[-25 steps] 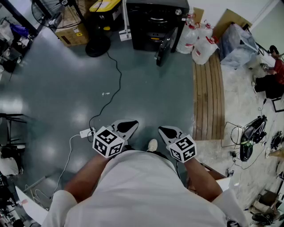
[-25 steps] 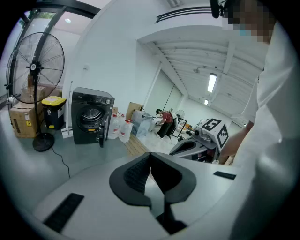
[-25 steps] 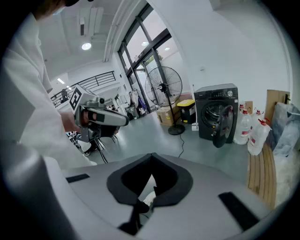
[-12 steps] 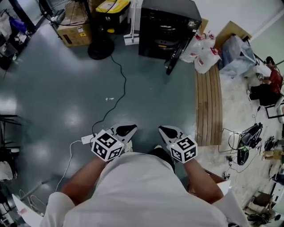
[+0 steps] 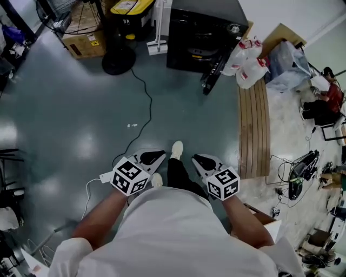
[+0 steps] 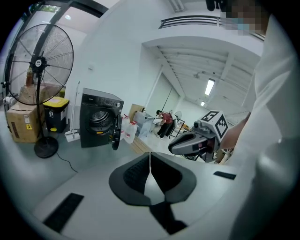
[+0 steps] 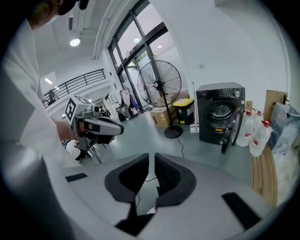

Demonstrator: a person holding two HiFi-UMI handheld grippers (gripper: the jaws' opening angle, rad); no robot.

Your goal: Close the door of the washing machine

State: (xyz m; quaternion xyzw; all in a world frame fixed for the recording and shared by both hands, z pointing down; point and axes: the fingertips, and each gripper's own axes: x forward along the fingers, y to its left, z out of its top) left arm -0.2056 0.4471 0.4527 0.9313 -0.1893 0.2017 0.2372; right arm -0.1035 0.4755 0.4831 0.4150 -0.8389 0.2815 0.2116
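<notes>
The black washing machine (image 5: 201, 30) stands at the far end of the grey floor, its round door (image 5: 212, 70) swung open toward me; it also shows as the washing machine (image 6: 97, 119) with its door (image 6: 115, 134), and as the washing machine (image 7: 219, 111) with its door (image 7: 229, 133). Both grippers hang in front of my body, far short of the machine. My left gripper (image 5: 153, 157) is shut with nothing in it, its tips (image 6: 150, 155) meeting. My right gripper (image 5: 201, 160) has a narrow gap, its jaws opening (image 7: 152, 157) with nothing between them.
A standing fan (image 5: 118, 55), a cardboard box (image 5: 81, 39) and a yellow-lidded bin (image 5: 127, 7) stand left of the machine. Plastic jugs (image 5: 246, 60) and a wooden plank strip (image 5: 254, 124) lie to its right. A black cable (image 5: 142, 105) runs across the floor to a white adapter (image 5: 105, 177).
The view has moved closer to the washing machine. My shoe now steps forward between the grippers. Both grippers keep their place in front of my body.
</notes>
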